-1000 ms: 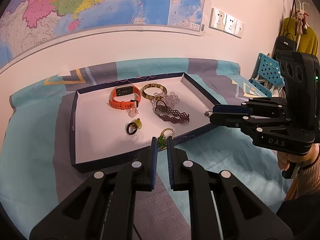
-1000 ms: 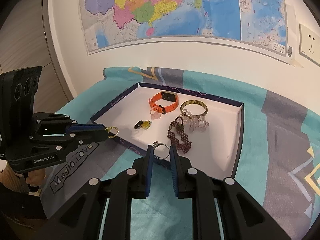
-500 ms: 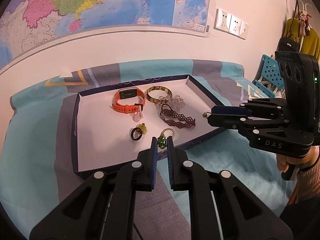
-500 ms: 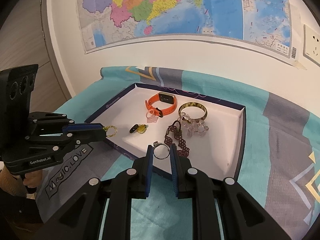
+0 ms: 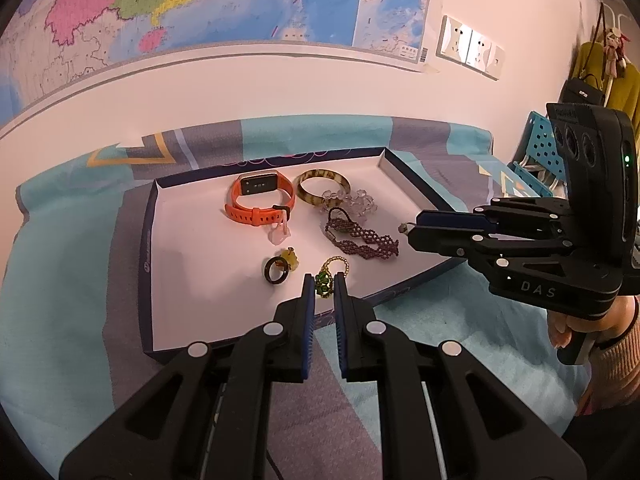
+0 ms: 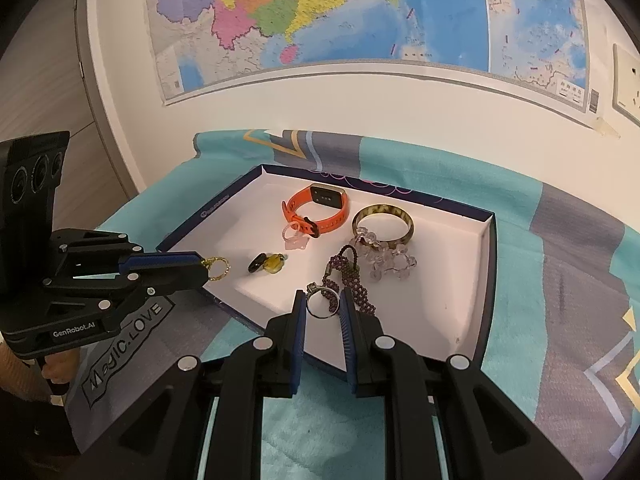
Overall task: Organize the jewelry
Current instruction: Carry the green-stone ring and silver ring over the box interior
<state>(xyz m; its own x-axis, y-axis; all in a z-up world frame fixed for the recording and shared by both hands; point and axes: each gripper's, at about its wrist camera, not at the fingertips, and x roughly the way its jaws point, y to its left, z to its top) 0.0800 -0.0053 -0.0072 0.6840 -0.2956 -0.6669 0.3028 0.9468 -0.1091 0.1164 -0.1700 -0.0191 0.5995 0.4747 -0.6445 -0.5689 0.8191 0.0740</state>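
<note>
Two small rings are in our grips, one per side. The left gripper [image 5: 321,285] has its jaws nearly together on a gold beaded ring [image 5: 329,278] with a green bead cluster, at lower centre of the left view, over the near edge of the tray [image 5: 149,240]. The right gripper [image 6: 323,305] pinches a thin silver ring [image 6: 322,303] across its hoop, lower centre of the right view, over the tray's near wall.

Risks as we judge them:
- Silver ring is smooth hard metal on flat ribbed pads; any twist and it may squirt out onto the blanket [image 6: 560,240].
- Beaded ring is soft and floppy and may sag or snag on release.
- Dropping either onto the purple woven bracelet [image 5: 360,238] may tangle it in the open lattice.

Rest of the tray, mid frame: black ring [image 5: 275,270] with a yellow stone, glossy; orange watch band [image 5: 260,200], matte rubber; tortoiseshell bangle [image 5: 322,187], rigid and polished; clear bead bracelet [image 5: 352,202], knobbly. The tray is a shallow box lid, white inside, dark rim. The blanket is fleecy teal and grey.
</note>
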